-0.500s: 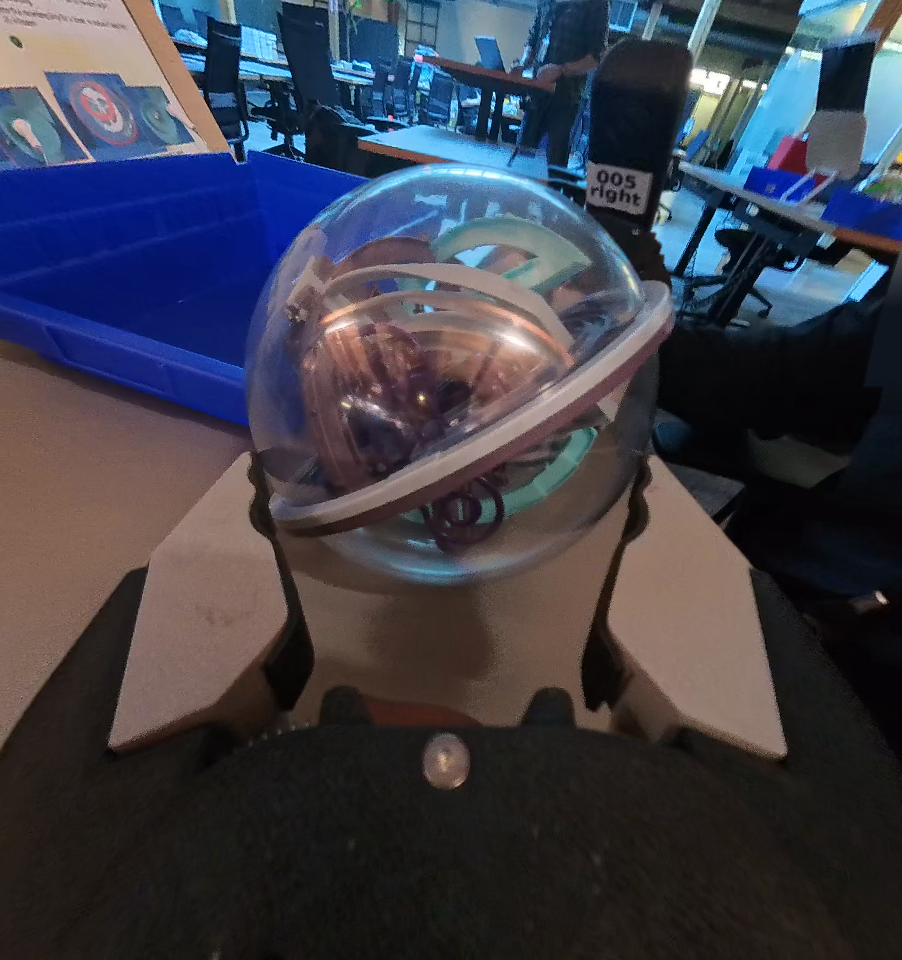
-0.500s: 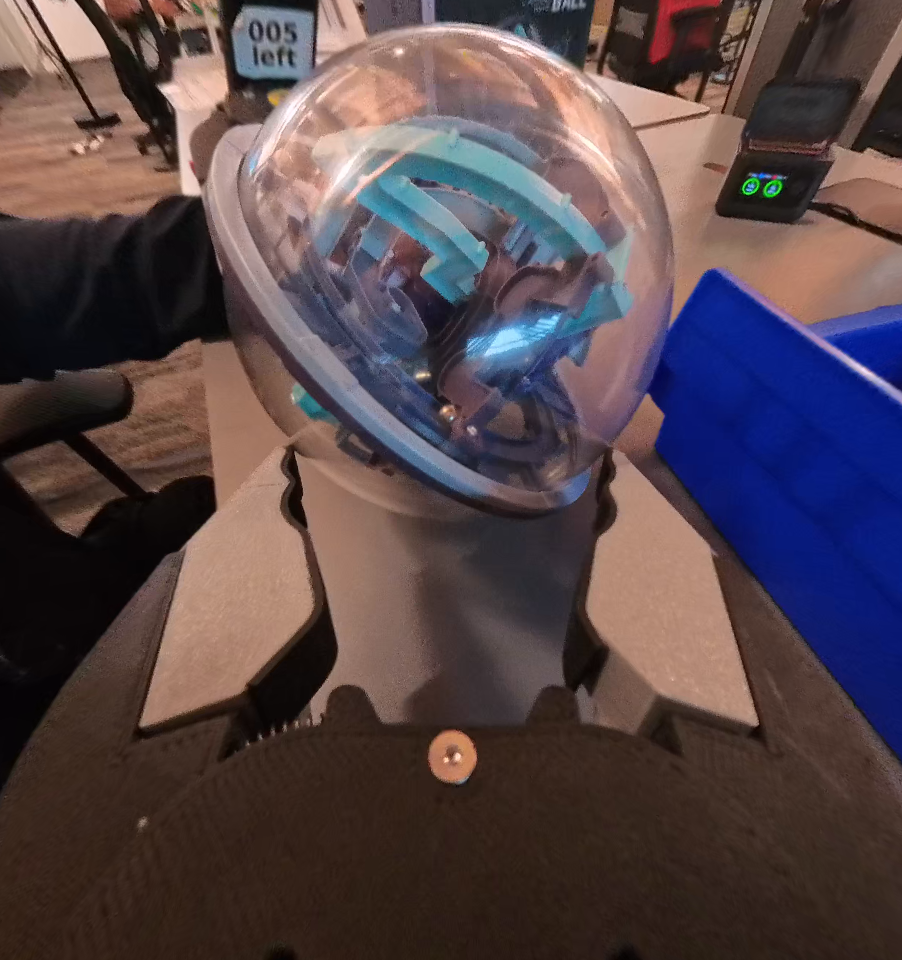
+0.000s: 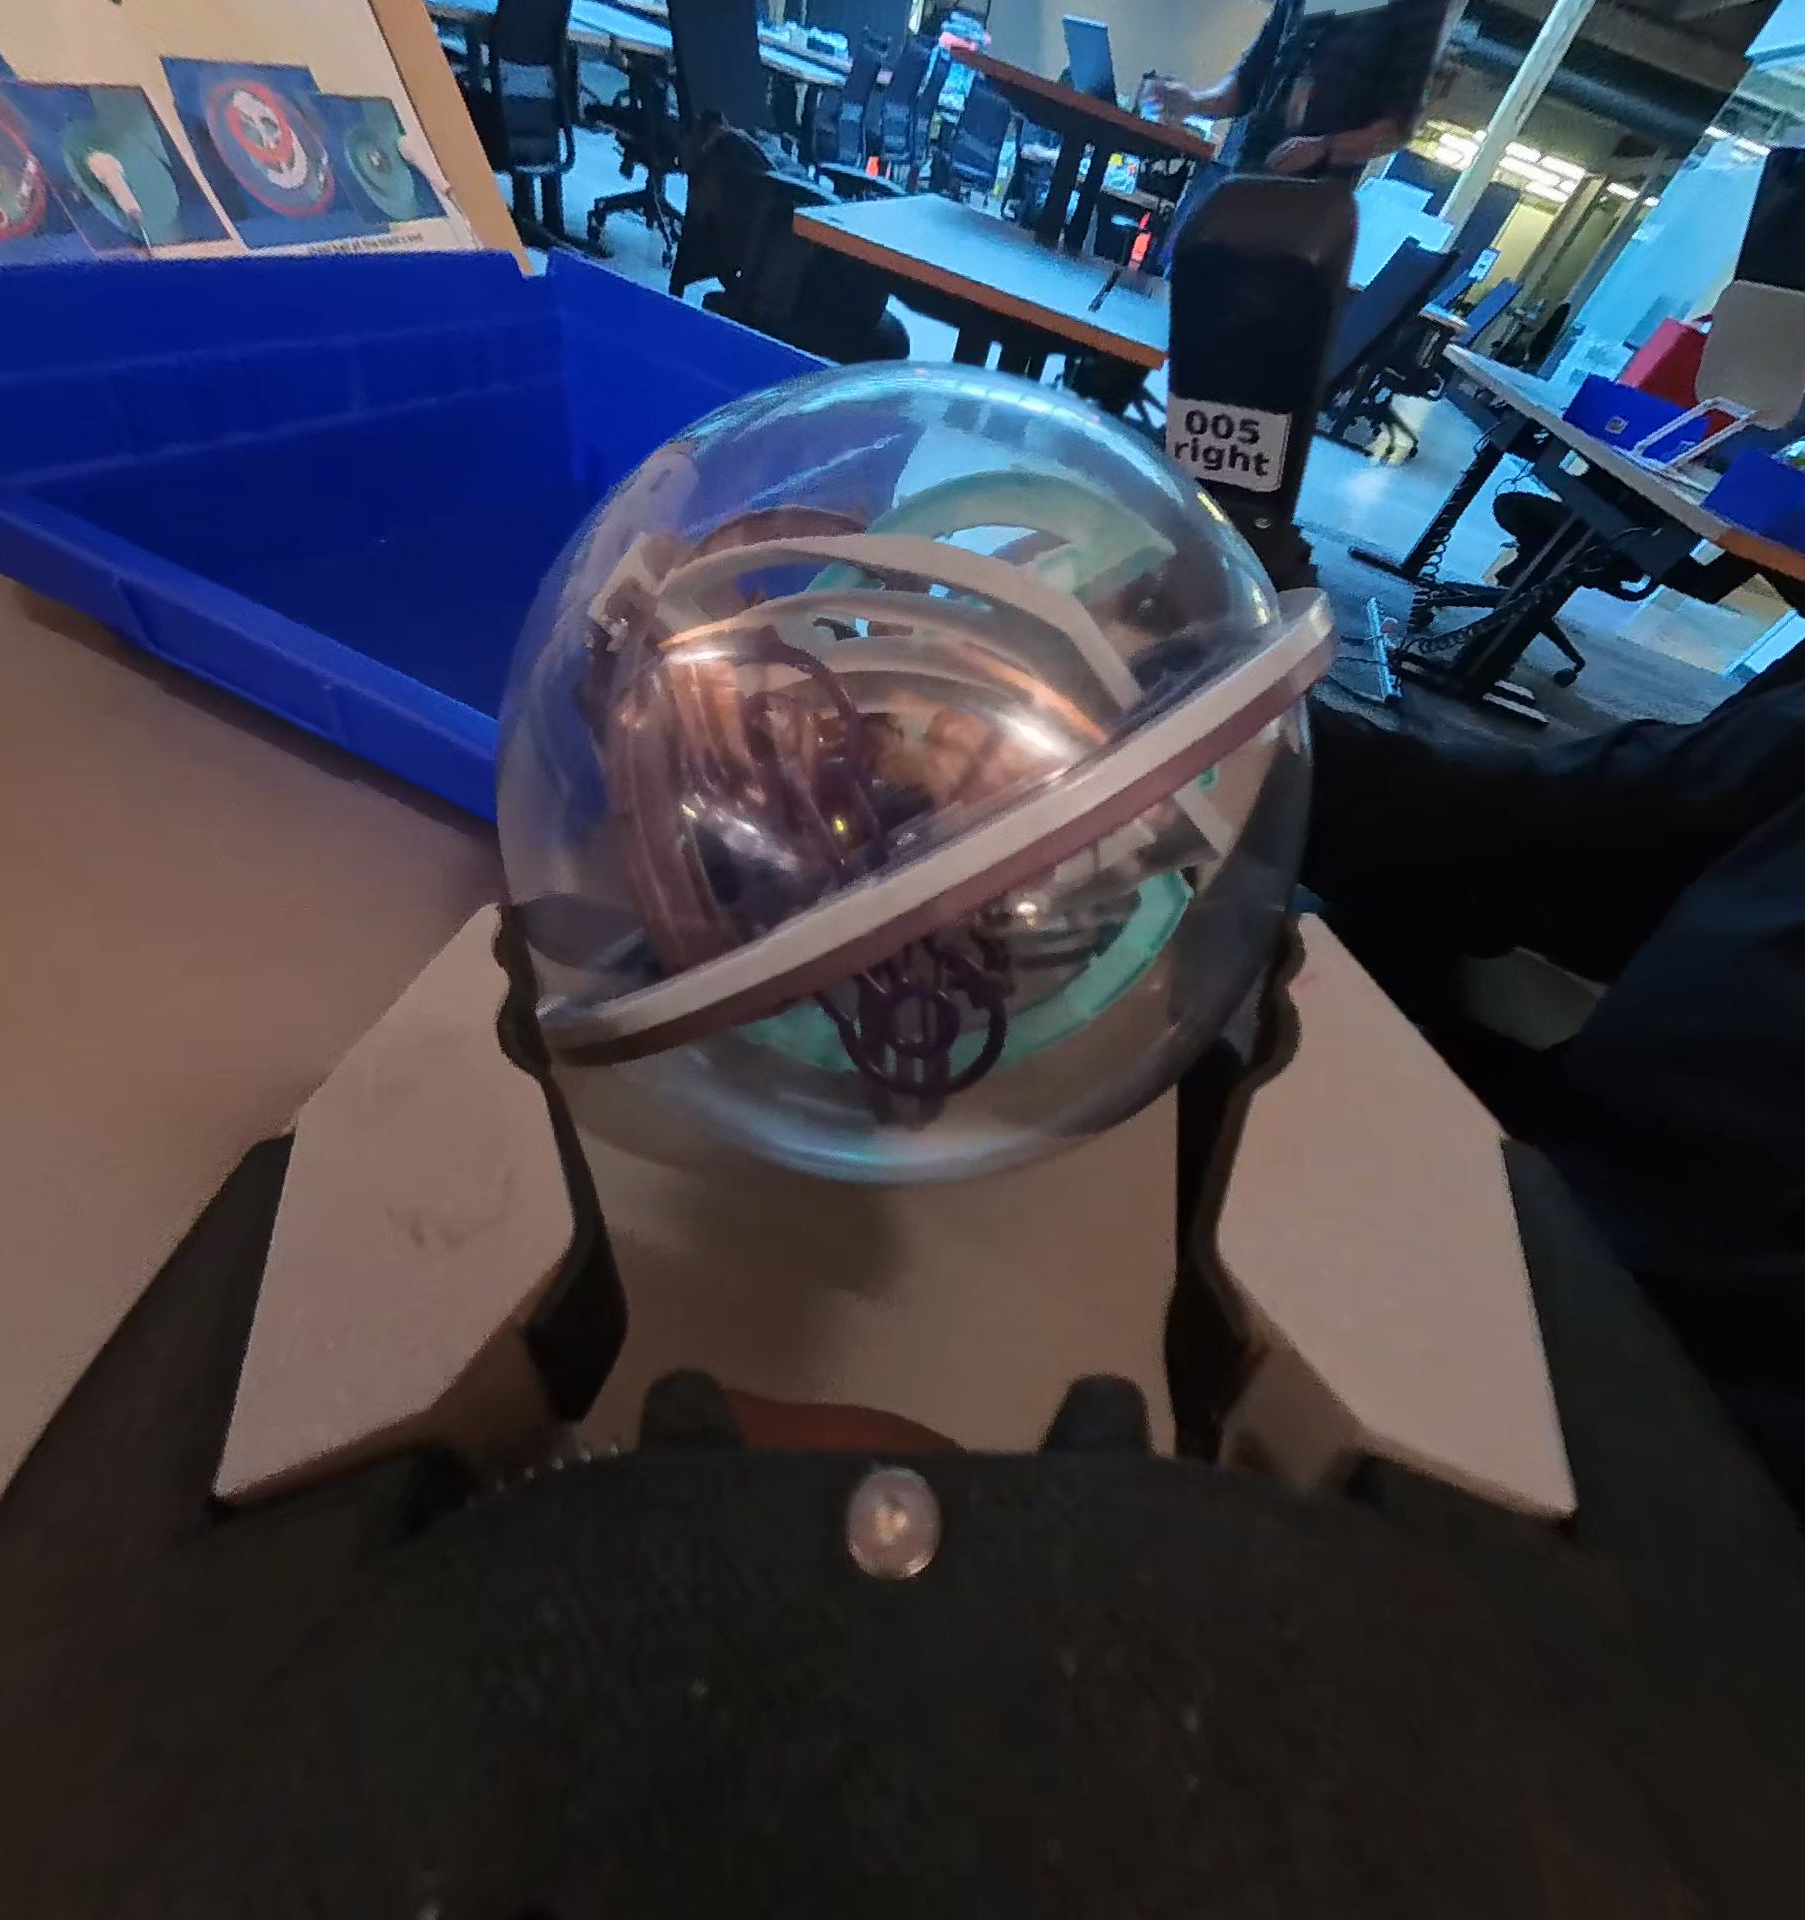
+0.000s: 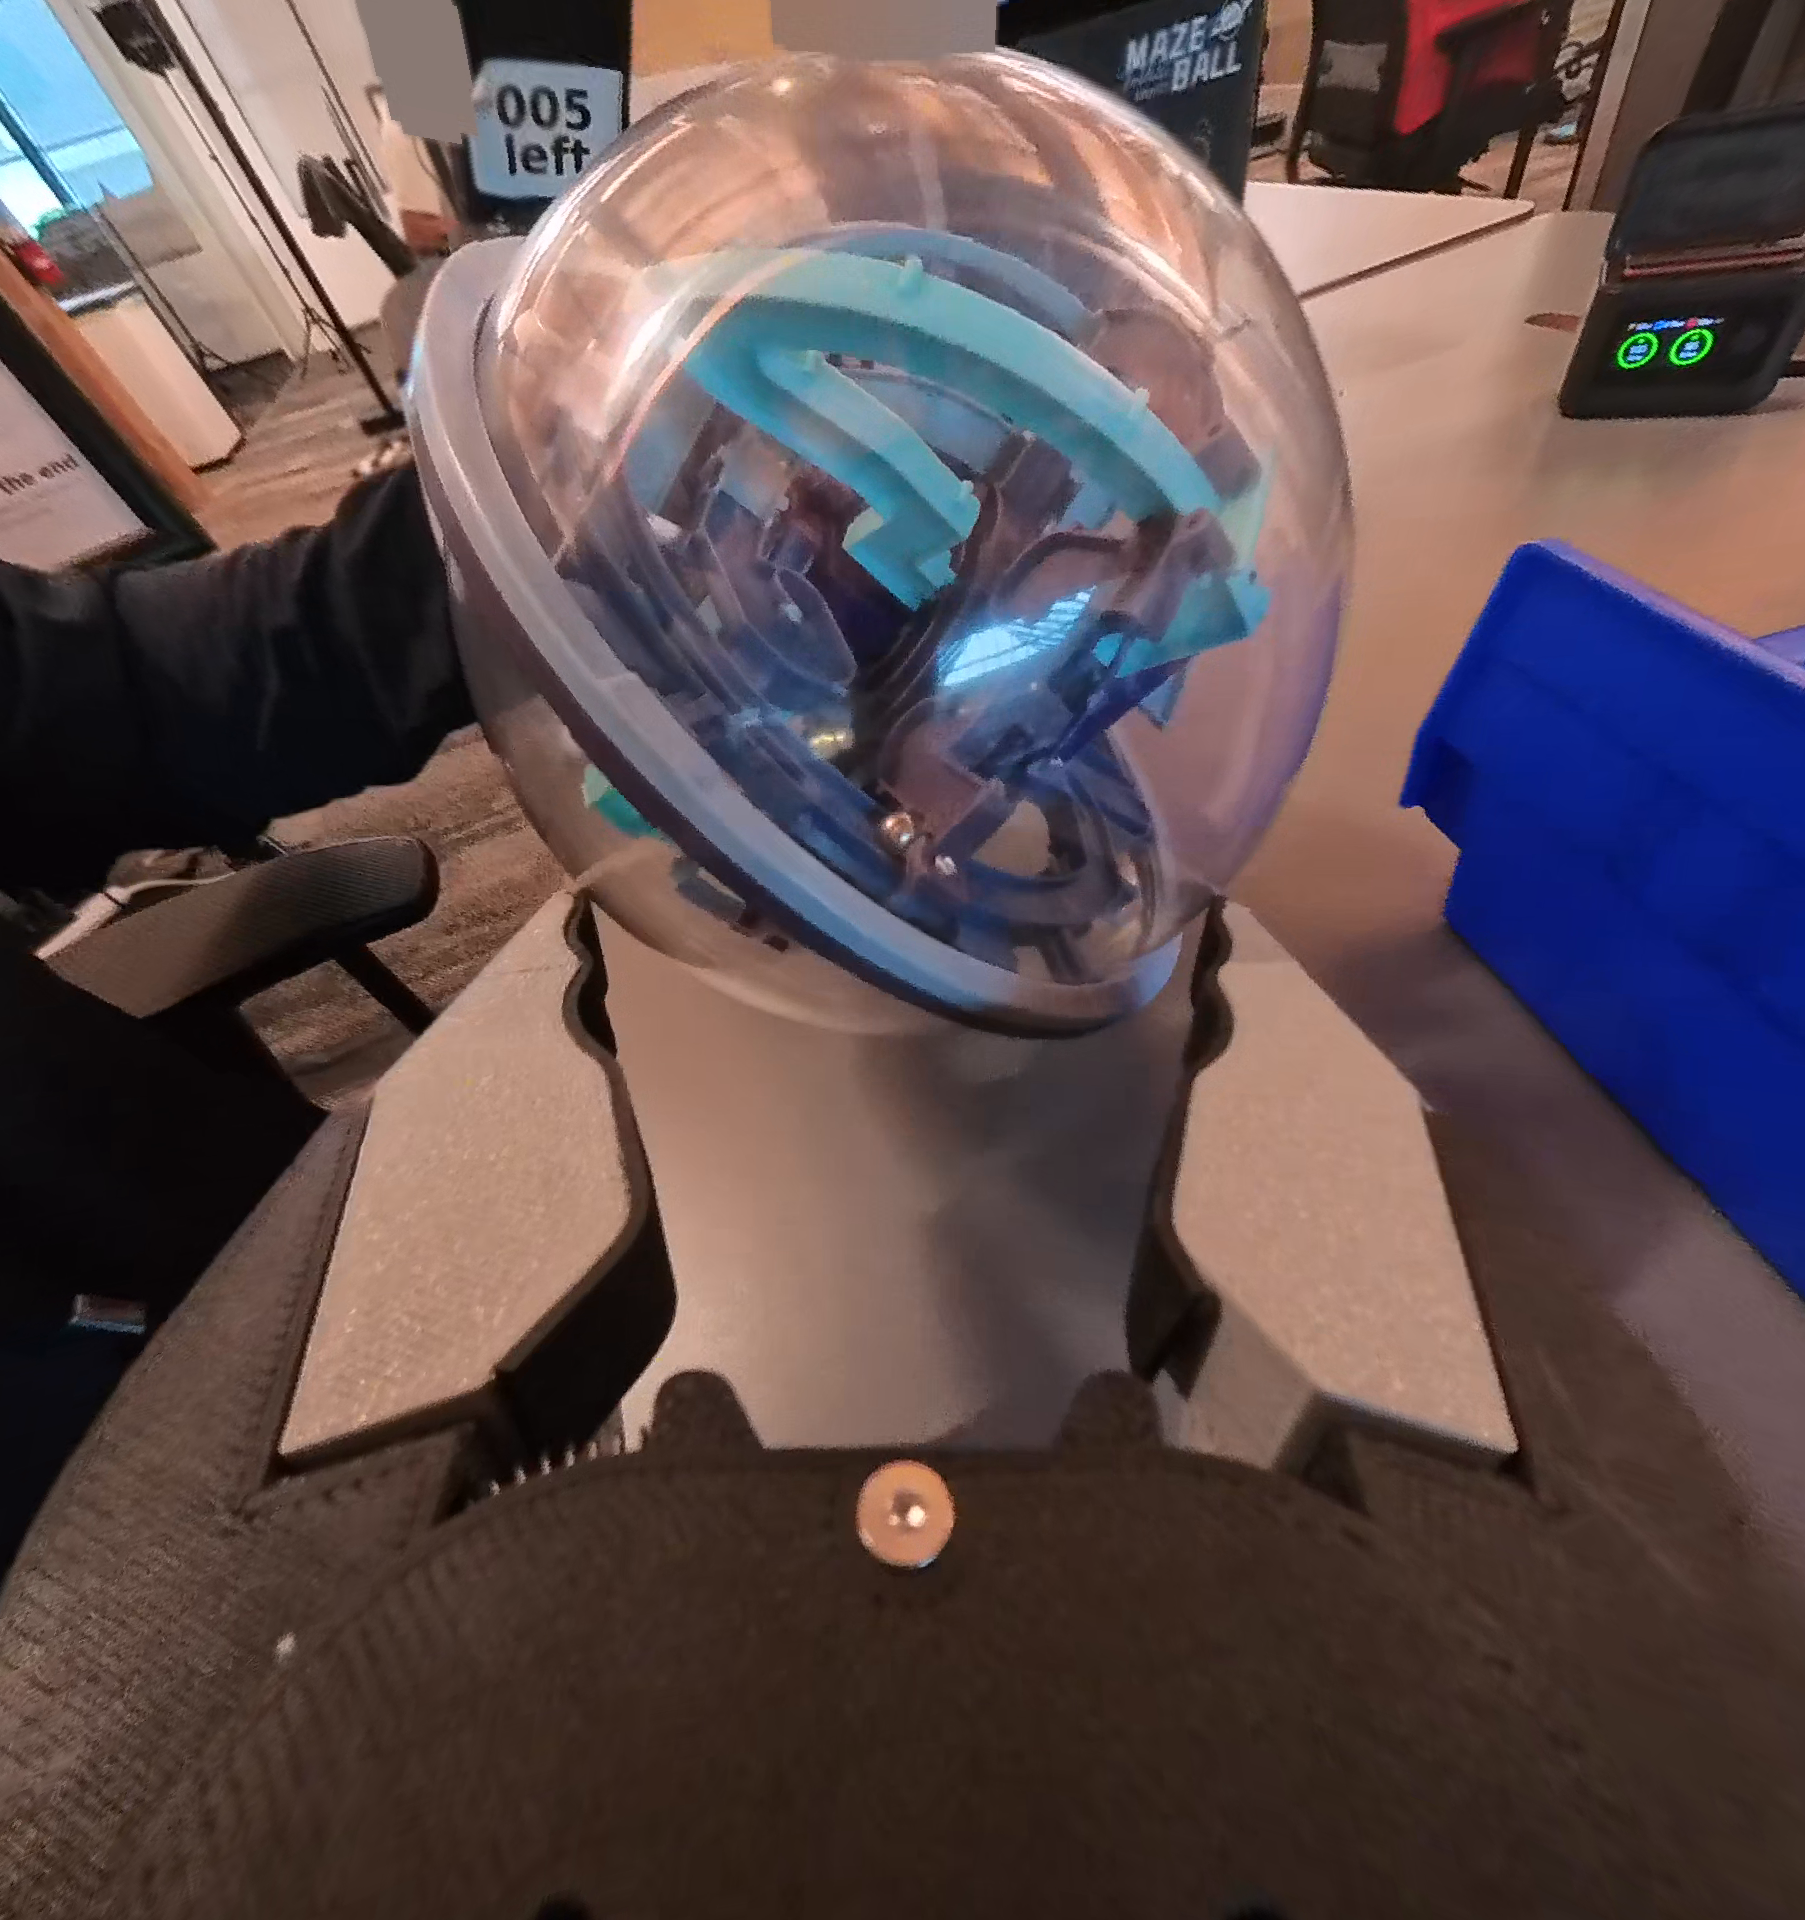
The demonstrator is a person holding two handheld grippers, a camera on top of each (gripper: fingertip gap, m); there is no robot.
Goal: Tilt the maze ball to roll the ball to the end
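The maze ball (image 3: 903,769) is a clear sphere with teal, white and purple tracks inside and a white rim that tilts up to the right. It is held above the table between both grippers, which face each other. My left gripper (image 3: 898,966) is shut on its lower sides. My right gripper (image 4: 898,935) is shut on the same maze ball (image 4: 877,540) from the opposite side. A small steel ball (image 4: 898,828) sits low in the tracks near the rim. The right gripper's black body (image 3: 1256,343) shows behind the sphere.
A blue bin (image 3: 254,499) stands on the beige table (image 3: 150,935) to the left, with a picture board (image 3: 202,135) behind it. The bin (image 4: 1656,831) lies to the right in the right wrist view, beyond it a black device (image 4: 1708,301). A dark sleeve (image 4: 202,665) and a chair arm (image 4: 254,904) lie at the left.
Both grippers and the sphere have shifted a little, so the background sits differently in both views. The hold and the rim's tilt look much the same.
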